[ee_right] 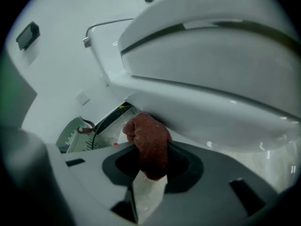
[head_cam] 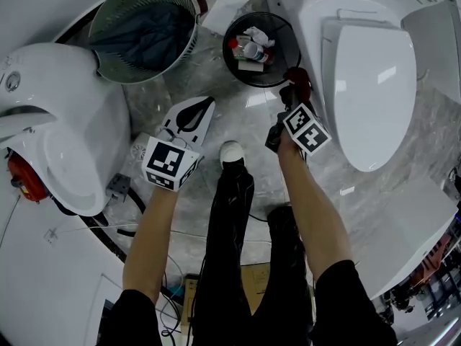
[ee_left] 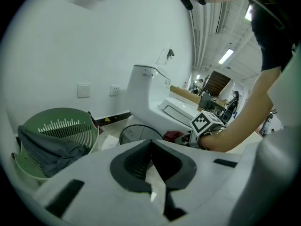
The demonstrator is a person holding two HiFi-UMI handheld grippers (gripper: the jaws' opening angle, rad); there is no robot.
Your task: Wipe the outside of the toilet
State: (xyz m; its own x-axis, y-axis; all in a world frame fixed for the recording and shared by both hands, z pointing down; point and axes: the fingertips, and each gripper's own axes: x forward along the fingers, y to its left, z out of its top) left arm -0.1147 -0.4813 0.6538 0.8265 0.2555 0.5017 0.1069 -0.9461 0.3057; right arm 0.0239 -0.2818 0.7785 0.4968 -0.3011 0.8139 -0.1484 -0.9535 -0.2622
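Right gripper [ee_right: 151, 166] clamps the red cloth [ee_right: 146, 138] mid-wad; we judge it soft, limp, light. It's right at the toilet [ee_right: 211, 88], a hard, slick bowl. Left gripper [ee_left: 151, 149] closed, empty.

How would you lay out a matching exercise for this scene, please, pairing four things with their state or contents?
Things:
1. red cloth
2. green basket
3. black wire bin
4. left hand-held gripper

States:
A. shut, empty
B. holds dark fabric
C. clamped in the right hand-held gripper
D. holds rubbish

Pairs: 1-C, 2-B, 3-D, 4-A.
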